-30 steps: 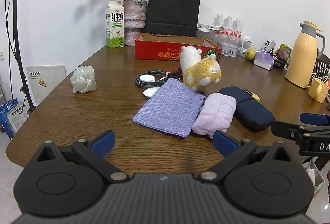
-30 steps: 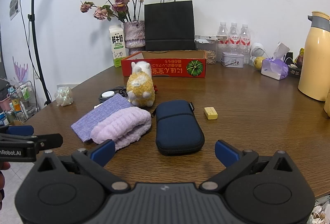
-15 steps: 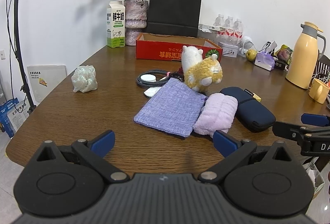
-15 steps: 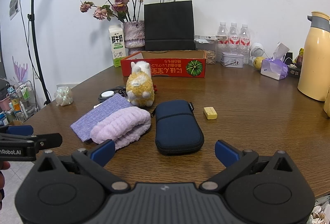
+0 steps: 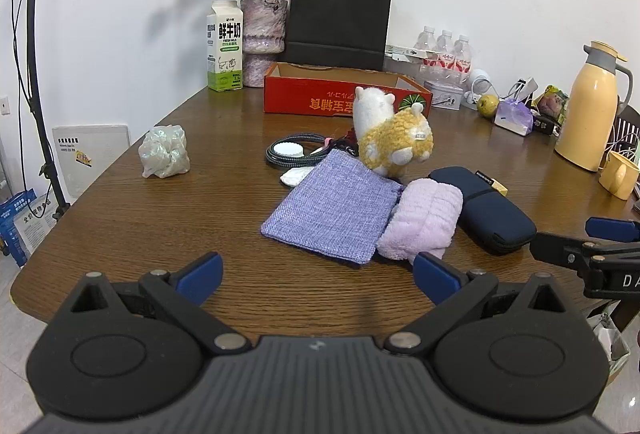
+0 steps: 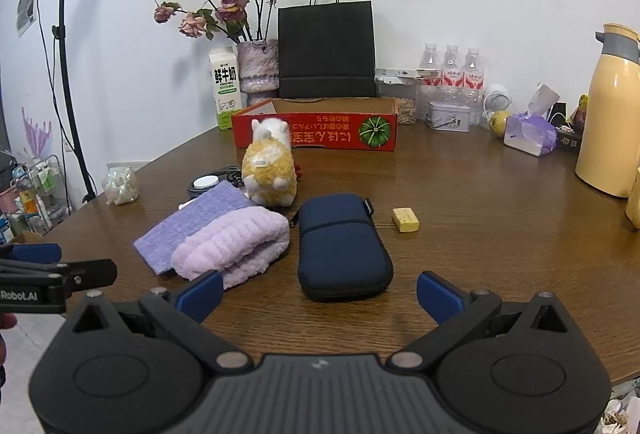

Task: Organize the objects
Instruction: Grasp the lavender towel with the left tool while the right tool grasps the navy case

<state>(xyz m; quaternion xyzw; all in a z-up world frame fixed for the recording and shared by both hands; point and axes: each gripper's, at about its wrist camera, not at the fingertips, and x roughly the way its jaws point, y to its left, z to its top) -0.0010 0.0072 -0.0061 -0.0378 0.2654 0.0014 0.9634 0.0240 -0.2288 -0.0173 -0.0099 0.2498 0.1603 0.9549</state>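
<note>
Both grippers hover at the near edge of the table (image 5: pixel 160 218), empty, each with its jaws spread wide. Ahead of the left gripper (image 5: pixel 316 274) lies a flat purple pouch (image 5: pixel 334 210), and touching its right side is a rolled lilac towel (image 5: pixel 422 220). Just beside the towel, a navy case (image 5: pixel 486 212) lies lengthwise, and the right gripper (image 6: pixel 320 294) points almost straight at its near end. Behind the pouch stands a plush alpaca (image 5: pixel 390 136), upright, yellow-bodied with a white head, its feet just beside the pouch's far edge. Left of the alpaca sits a coiled cable (image 5: pixel 290 152) with a white disc in it, and a small white thing peeks out from under the pouch's far corner; what it is, I cannot tell. A small yellow block (image 6: pixel 406 220) rests on the bare wood to the right of the case, apart from it. Well to the left, alone, sits a crumpled plastic bag (image 5: pixel 165 152). Farther back a red box (image 6: pixel 316 130) lies open-topped, with a milk carton (image 5: pixel 225 52), a vase (image 5: pixel 262 42) of dried roses and a black paper bag (image 5: pixel 338 20) behind it against the wall. A yellow thermos (image 5: pixel 592 106) stands at the far right.
</note>
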